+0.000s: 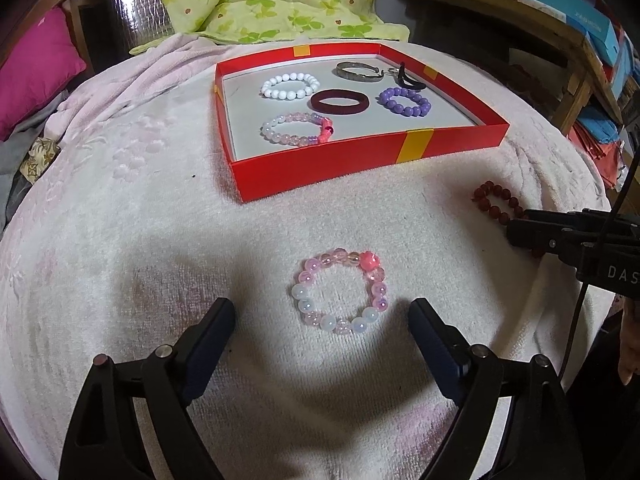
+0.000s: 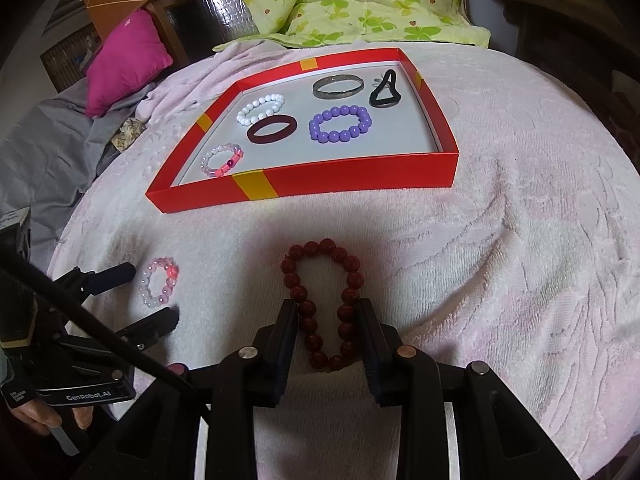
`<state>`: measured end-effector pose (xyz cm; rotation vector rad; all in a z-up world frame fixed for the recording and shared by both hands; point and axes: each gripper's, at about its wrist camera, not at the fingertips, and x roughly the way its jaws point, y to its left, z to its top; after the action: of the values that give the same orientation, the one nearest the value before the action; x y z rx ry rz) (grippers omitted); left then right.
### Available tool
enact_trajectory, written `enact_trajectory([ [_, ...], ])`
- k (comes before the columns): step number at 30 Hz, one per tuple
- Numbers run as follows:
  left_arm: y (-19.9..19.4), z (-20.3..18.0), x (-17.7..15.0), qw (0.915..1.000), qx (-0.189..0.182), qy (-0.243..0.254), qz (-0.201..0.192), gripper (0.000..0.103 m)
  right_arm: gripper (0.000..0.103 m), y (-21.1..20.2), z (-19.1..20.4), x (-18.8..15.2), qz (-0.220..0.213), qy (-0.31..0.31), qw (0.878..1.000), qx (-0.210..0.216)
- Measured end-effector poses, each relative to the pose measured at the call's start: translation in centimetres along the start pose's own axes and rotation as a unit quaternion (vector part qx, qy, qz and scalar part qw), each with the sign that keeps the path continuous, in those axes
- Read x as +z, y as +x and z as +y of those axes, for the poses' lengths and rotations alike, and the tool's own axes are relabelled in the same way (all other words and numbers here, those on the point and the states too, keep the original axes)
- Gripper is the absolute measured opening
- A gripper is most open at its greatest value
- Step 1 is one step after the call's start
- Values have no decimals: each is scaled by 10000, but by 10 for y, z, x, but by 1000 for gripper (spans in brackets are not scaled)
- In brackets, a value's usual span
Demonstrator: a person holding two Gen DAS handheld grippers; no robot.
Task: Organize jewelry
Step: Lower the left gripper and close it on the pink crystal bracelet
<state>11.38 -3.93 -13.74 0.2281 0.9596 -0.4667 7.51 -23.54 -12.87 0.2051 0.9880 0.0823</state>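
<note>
Two grippers: left gripper (image 1: 322, 316) gapes wide, pink bracelet (image 1: 340, 290) lying free on the towel (image 1: 120, 240); right gripper (image 2: 330, 312) pinches red beads (image 2: 322, 300).

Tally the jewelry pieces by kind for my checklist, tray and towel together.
Beaded bracelets: 5 (white, purple, pink in the tray, pink on the towel, dark red)
Metal bangle: 1
Maroon band: 1
Black loop: 1
Total: 8
</note>
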Motion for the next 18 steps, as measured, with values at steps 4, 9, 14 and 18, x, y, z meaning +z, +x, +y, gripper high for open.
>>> enact_trajectory([
  [4,-4,6,0,9999,-70,-153,-39,89,34,0,0,-1,8,-1,10000,12],
  [9,-4,9,1,9998,-80,-151,-36,72,34,-1,-1,-1,12,-7,10000,27],
  [14,-5,7,2,9999,-111,-75,-98,57,34,-2,-1,-2,21,-9,10000,59],
  [18,-6,5,2,9998,-125,-14,-137,44,34,-2,-3,-1,32,-2,10000,85],
])
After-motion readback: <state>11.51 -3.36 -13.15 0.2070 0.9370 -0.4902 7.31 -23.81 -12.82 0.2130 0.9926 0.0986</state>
